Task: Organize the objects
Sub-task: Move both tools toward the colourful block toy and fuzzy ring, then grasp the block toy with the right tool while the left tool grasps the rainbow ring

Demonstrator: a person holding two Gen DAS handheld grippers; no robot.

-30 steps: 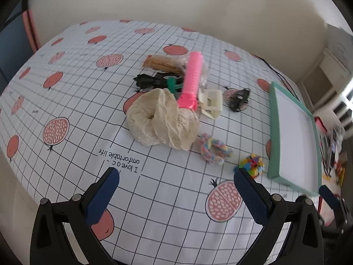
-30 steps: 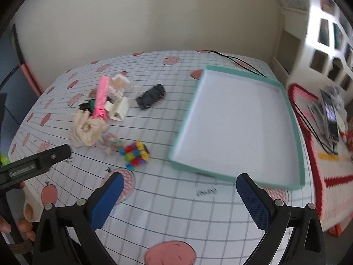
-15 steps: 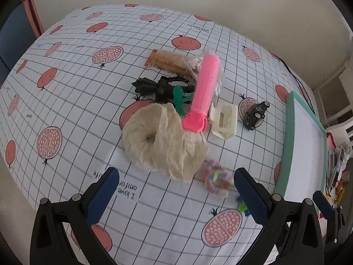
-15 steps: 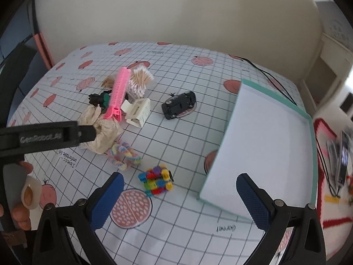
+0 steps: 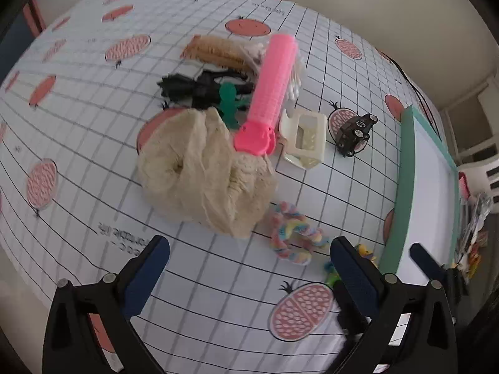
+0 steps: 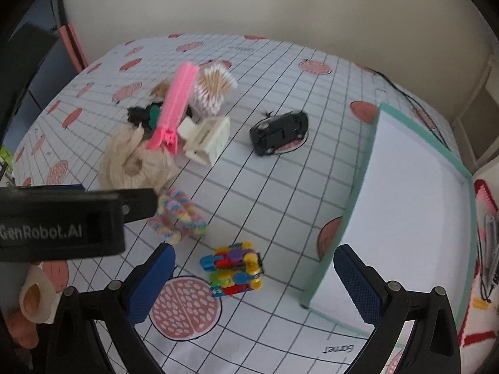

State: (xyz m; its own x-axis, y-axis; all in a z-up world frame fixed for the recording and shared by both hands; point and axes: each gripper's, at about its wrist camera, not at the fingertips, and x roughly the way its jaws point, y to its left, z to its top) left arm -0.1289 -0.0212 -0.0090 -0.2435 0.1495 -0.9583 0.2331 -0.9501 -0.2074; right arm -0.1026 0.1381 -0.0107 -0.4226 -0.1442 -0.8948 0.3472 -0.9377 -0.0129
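Observation:
My left gripper hangs open and empty over the cloth, just short of a cream scrunchie and a pastel scrunchie. Behind them lie a pink hair roller, a cream clip and a black toy car. My right gripper is open too, with a multicolour block cube on the table between its fingers. The teal tray stands to the right with nothing in it. The pastel scrunchie lies left of the cube.
A black claw clip, a green figure, a brown comb and cotton swabs crowd the pile's far side. The left gripper's body reaches in at the left of the right wrist view. A cable runs behind the tray.
Both grippers have come down and closer to the pile. The right one swung left from over the tray to the block cube. Nothing on the table has moved.

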